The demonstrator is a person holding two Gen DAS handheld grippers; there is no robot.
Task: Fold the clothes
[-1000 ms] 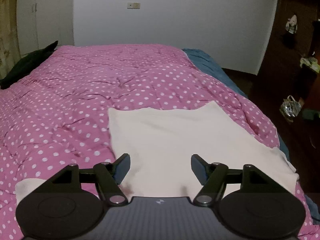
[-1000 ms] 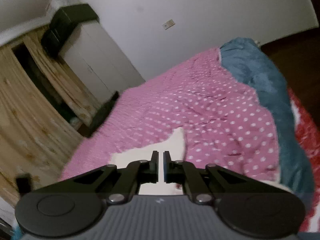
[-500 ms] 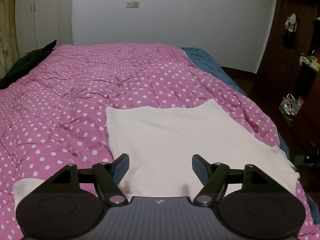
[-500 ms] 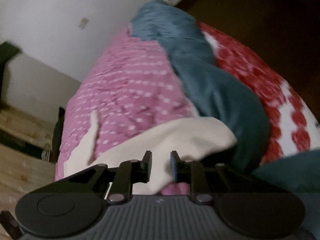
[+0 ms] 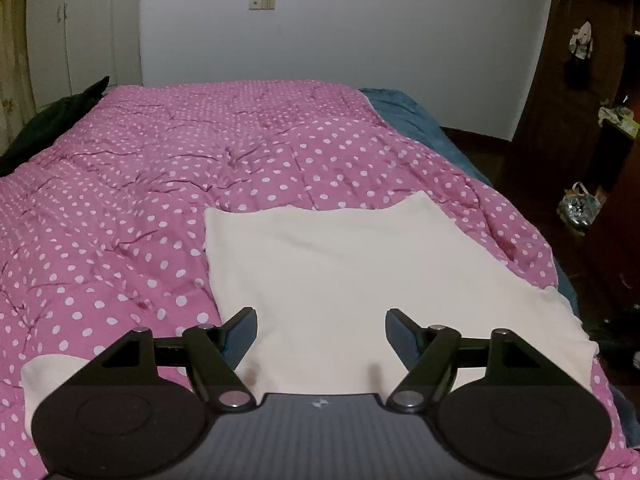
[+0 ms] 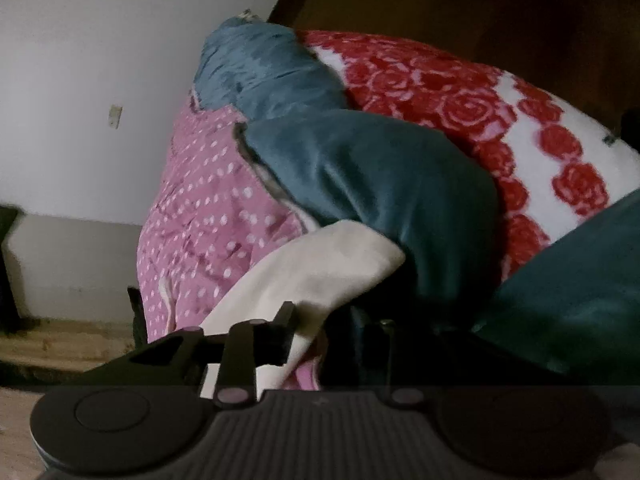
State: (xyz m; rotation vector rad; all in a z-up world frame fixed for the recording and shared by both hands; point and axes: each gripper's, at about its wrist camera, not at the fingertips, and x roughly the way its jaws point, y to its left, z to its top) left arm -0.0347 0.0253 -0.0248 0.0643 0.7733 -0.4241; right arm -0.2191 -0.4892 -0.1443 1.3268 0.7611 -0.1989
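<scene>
A cream garment (image 5: pixel 340 276) lies flat on the pink polka-dot bedspread (image 5: pixel 160 184). My left gripper (image 5: pixel 321 334) is open and empty, hovering over the garment's near edge. A cream sleeve (image 5: pixel 44 376) shows at the lower left. In the right wrist view, my right gripper (image 6: pixel 322 326) is tilted, low at the bed's side, jaws parted around a hanging cream corner of the garment (image 6: pixel 320 268). Its right finger is lost in shadow.
A teal blanket (image 6: pixel 360 176) and a red rose-pattern blanket (image 6: pixel 500 120) hang at the bed's right side. A black garment (image 5: pixel 44 128) lies at the far left. A white wardrobe (image 5: pixel 72 40) and dark wooden furniture (image 5: pixel 592 120) flank the bed.
The right gripper swung down and right to the bed's side and opened from shut, now around the hanging cream corner. The left gripper stayed open and nearly still.
</scene>
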